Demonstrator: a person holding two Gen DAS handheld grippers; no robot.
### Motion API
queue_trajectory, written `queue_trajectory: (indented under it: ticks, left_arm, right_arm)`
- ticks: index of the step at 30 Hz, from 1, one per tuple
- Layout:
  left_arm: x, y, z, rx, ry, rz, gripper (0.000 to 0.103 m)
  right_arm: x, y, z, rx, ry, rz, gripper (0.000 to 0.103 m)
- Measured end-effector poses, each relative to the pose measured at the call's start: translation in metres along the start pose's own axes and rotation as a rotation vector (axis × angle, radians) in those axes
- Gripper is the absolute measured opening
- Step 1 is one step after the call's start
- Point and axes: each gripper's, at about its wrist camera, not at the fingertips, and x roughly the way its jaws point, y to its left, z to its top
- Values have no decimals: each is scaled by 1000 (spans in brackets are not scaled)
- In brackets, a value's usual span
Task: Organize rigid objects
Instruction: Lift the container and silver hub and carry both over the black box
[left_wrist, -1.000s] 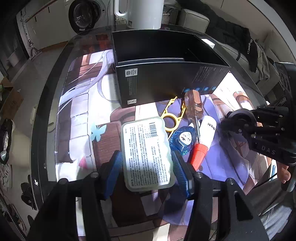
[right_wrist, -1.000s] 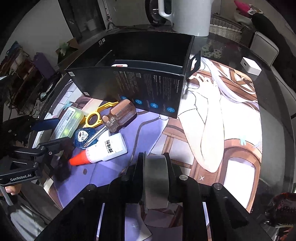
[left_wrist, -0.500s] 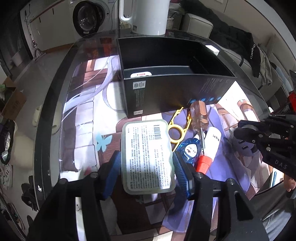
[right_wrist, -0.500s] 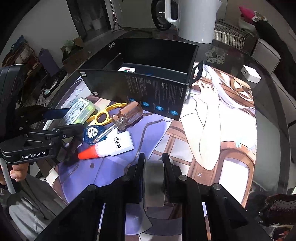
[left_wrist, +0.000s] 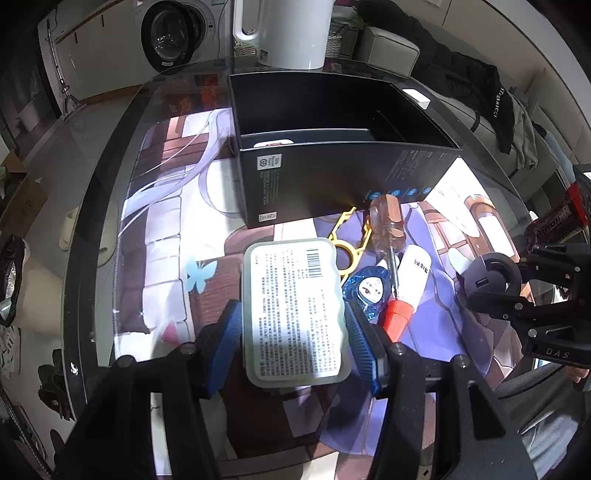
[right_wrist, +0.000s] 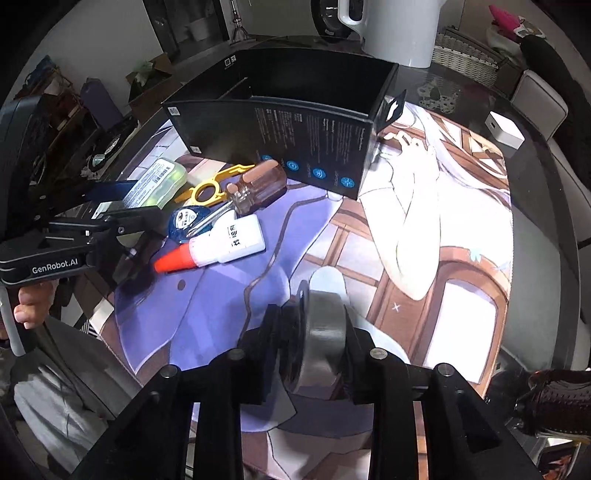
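My left gripper (left_wrist: 293, 325) is shut on a pale green plastic case with a printed label (left_wrist: 293, 310), held above the printed mat; the case also shows in the right wrist view (right_wrist: 157, 182). My right gripper (right_wrist: 314, 332) is shut on a grey round puck-like object (right_wrist: 325, 332), seen from the left wrist view (left_wrist: 491, 277). An open black box (left_wrist: 343, 147) stands behind, also seen in the right wrist view (right_wrist: 288, 125); a white item lies inside it. A yellow tool (left_wrist: 351, 236), a screwdriver (left_wrist: 388, 225), a blue disc (left_wrist: 365, 291) and a white bottle with a red cap (left_wrist: 406, 284) lie in front of the box.
A white kettle (left_wrist: 284, 29) stands behind the box on the glass table. A small white cube (right_wrist: 504, 129) sits at the table's far right. A dark red object (right_wrist: 554, 402) is at the right edge. A washing machine (left_wrist: 173, 33) stands beyond the table.
Both grippers have risen and pulled back from the box, each carrying its object. More of the box's inside shows now.
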Motion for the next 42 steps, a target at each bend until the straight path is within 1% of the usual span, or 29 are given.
queue_trajectory:
  ticks: [1,2,3,5,13,16,19,21,26,28,31,33,38,40,42]
  left_arm:
    - [0,-1,0,0,0,-1,55]
    - [0,-2,0,0,0,-1,55]
    - [0,-3,0,2,-1,0,55]
    - [-2,-5,0,4,-7,-1,55]
    - [-10,-6,1,9,-43,9,55]
    - [-19,-9,2,22,-81,21,55]
    - [-30,-15,4,41,-136,33,55]
    - [-40,-20,6,59,-185,41,55]
    - [-70,-35,10,97,-331,62,55]
    - [-83,-39,12,99,-396,66,55]
    - [-106,-44,12,104,-523,69,55]
    - [-119,-47,11,111,-594,74,55]
    - [-148,-52,1,132,-786,83,55]
    - [-159,-53,-5,141,-850,93,55]
    - [-166,-53,-8,143,-887,89,55]
  right_arm:
    - [0,1,-3,-4,-2,-5,34]
    - [-1,4,-3,-18,-9,-23,22]
    - [-3,6,-3,-27,-23,-34,17]
    - [-5,11,-2,-26,-45,-53,17]
    - [-22,18,3,-33,-127,-50,17]
    - [-28,18,3,-26,-164,-50,17]
    - [-36,20,4,-17,-203,-44,17]
    - [-44,20,6,-7,-254,-26,17]
    - [-70,27,10,-1,-403,-52,17]
    - [-84,30,10,0,-479,-62,17]
    - [-107,35,8,-3,-604,-97,17]
    - [-120,39,6,-8,-684,-119,17]
    - [-148,47,-9,-20,-891,-159,17]
    - [-157,49,-17,-18,-968,-178,17]
    - [-163,49,-22,-22,-1021,-188,17]
